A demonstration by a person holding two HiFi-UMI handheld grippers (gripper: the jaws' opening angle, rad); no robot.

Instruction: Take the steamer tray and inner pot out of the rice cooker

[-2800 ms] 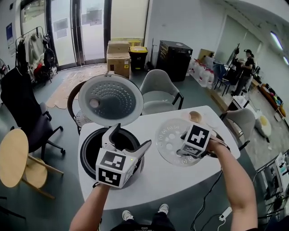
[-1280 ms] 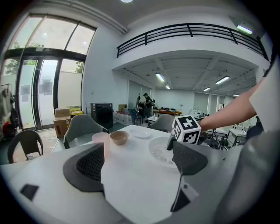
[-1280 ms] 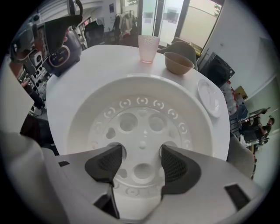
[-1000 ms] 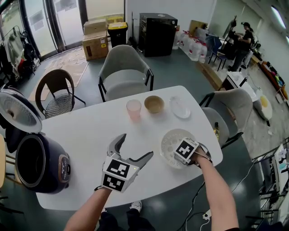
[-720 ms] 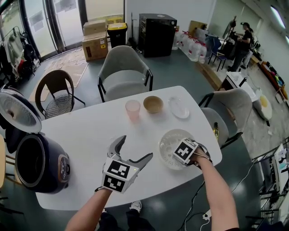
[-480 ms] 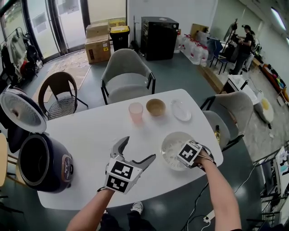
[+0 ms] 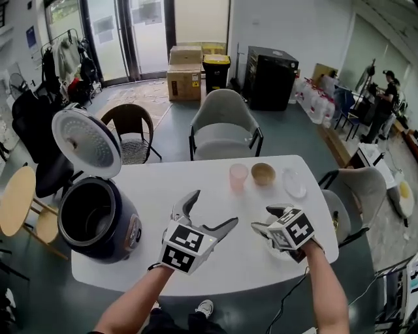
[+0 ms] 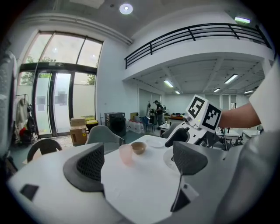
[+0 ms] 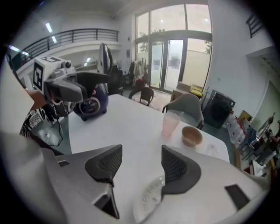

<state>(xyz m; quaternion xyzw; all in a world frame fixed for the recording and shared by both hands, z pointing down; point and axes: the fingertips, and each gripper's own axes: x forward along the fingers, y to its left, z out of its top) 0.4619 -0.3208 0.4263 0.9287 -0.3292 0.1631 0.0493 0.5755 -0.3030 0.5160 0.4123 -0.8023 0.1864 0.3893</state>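
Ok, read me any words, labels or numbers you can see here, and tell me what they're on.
Nothing here is legible.
Papers on the glass doors: too small.
Cardboard boxes: print blurred.
Rice cooker panel: blurred.
Cubes on left tongs and right tongs: square markers, no words.

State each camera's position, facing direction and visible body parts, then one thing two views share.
Head view: on the head, looking down at the white table; forearms, left gripper, right gripper show.
Left gripper view: on that gripper, facing the translucent pink cup; right forearm shows.
Right gripper view: behind empty jaws just closing, facing the dark open-lidded rice cooker; left gripper shows.
Shared: the cup.
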